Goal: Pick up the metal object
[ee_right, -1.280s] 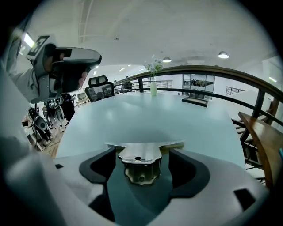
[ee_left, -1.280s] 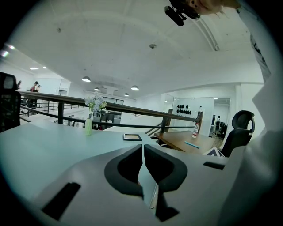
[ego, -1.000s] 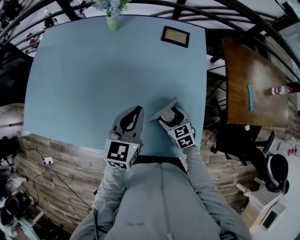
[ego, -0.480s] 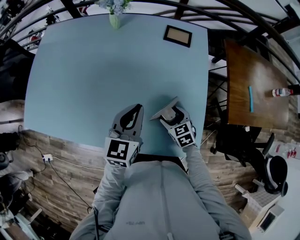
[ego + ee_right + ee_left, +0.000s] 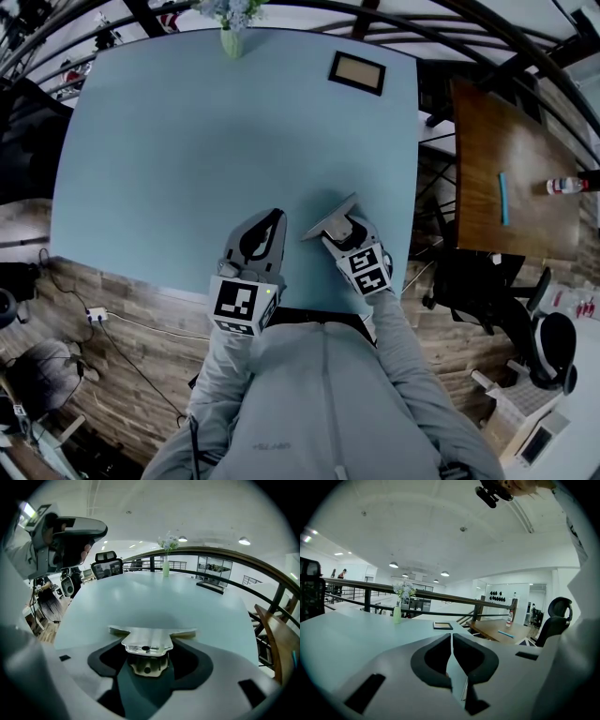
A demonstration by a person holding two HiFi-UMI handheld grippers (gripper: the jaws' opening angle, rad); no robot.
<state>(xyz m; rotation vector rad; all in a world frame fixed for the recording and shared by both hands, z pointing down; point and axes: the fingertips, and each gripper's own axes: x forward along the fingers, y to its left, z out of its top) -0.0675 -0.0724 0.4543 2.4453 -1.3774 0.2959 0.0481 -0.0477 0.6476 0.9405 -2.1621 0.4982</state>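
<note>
Blue table, two grippers at its near edge, metal object between the right jaws.

You hold both grippers over the table's near edge, side by side and close together. Your left gripper has its jaws brought together with nothing between them. Your right gripper has its jaws wide and closing, with the metal object between them. In the right gripper view the pads stand clear of the object's narrow middle on both sides, and its flat winged end lies across the jaw tips. The object sits at the table's near right part, just beside the left gripper's tips. A dark picture frame lies flat at the far right, and a small green vase of flowers stands at the far edge.
</note>
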